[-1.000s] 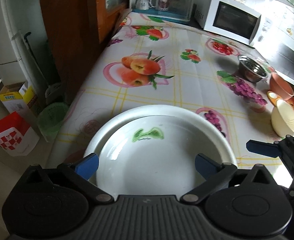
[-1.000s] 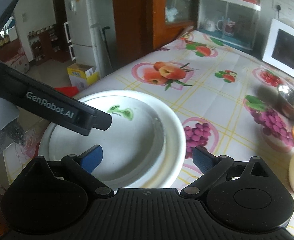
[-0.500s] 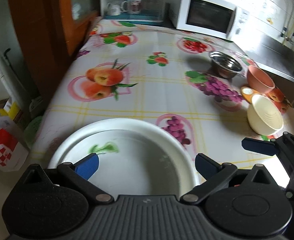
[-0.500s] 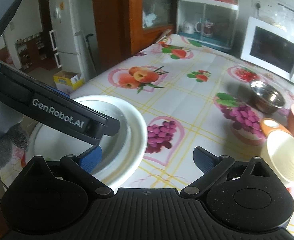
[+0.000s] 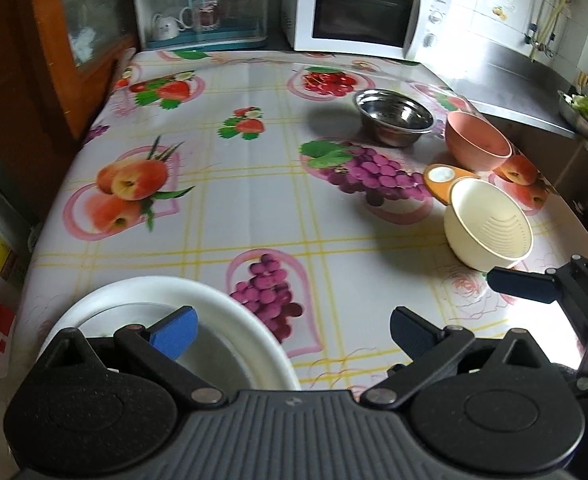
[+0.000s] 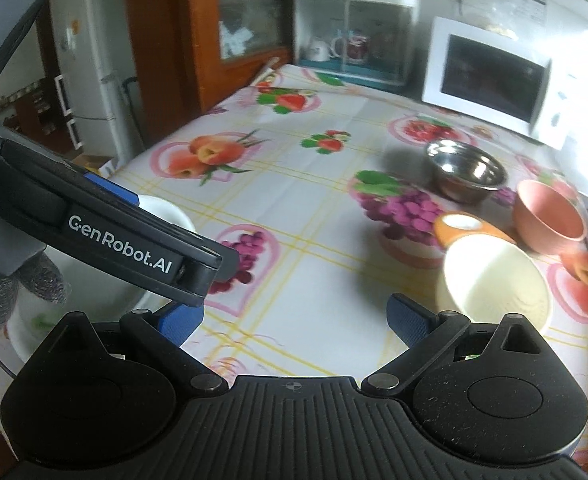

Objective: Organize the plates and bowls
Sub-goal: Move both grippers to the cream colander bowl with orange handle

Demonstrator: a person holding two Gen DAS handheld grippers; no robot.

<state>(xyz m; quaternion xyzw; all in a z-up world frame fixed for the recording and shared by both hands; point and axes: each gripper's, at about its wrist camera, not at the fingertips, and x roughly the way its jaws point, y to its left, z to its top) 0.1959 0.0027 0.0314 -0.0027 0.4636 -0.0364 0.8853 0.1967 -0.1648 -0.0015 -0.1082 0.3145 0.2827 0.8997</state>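
A large white plate (image 5: 230,312) lies at the table's near left corner; it also shows in the right wrist view (image 6: 166,216). My left gripper (image 5: 292,326) is open and empty, its left finger over the plate's rim. My right gripper (image 6: 294,316) is open and empty above the cloth, left of a cream bowl (image 6: 493,280). The cream bowl (image 5: 487,228) partly covers a small orange plate (image 5: 439,178). A pink bowl (image 5: 477,142) and a steel bowl (image 5: 393,114) stand behind them.
A fruit-print cloth covers the table (image 5: 234,200). A white microwave (image 5: 357,22) and a glass-front cup cabinet (image 5: 202,8) stand at the far edge. A wooden cupboard (image 5: 54,40) borders the left side. A steel counter (image 5: 513,88) lies to the right.
Both grippers have swung right, away from the white plate, which has slid to the lower left of both views. The bowls at the right have come closer into view.
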